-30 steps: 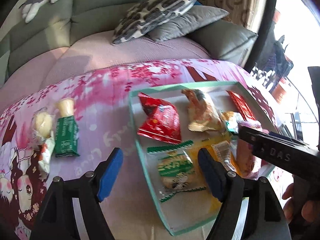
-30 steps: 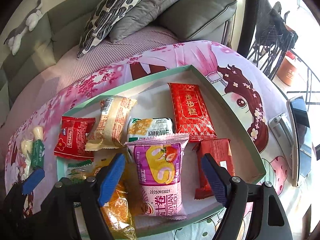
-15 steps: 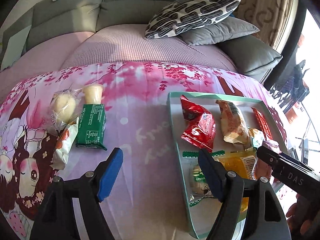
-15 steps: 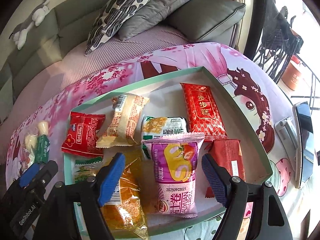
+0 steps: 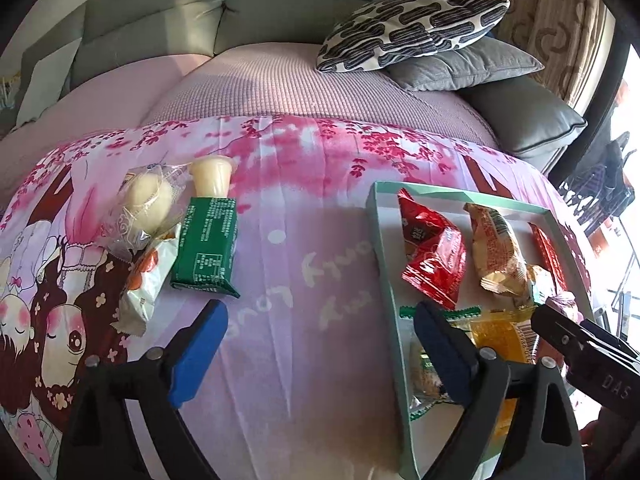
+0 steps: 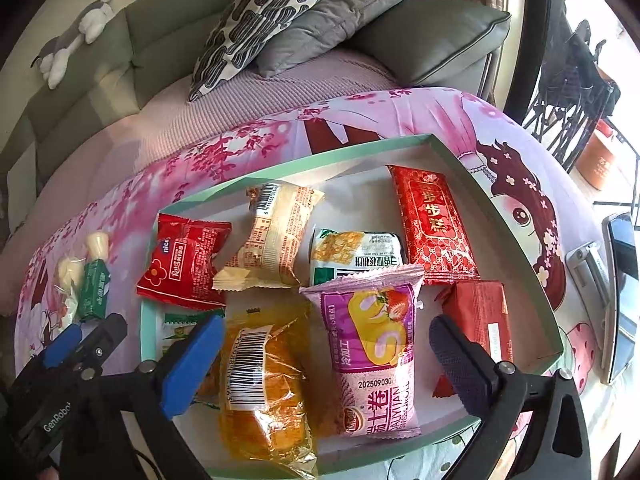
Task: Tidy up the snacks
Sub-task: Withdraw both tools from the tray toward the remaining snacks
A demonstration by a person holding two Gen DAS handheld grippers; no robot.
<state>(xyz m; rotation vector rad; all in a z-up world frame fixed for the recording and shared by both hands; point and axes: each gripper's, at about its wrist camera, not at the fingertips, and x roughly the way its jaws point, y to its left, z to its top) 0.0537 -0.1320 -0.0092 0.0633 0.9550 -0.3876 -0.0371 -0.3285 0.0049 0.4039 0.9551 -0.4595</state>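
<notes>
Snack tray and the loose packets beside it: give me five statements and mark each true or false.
1. The green packet lies outside the tray. True.
2. The left gripper is shut on a snack. False: it is open and holds nothing.
3. The purple roll-cake packet lies inside the tray. True.
4. The tray holds only red packets. False: an orange packet and a beige one lie there too.
5. The right gripper is open above the tray. True.

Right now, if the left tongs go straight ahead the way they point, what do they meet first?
Probably bare pink tablecloth: the open left tongs aim between the green packet and the tray. Depth is uncertain.
</notes>
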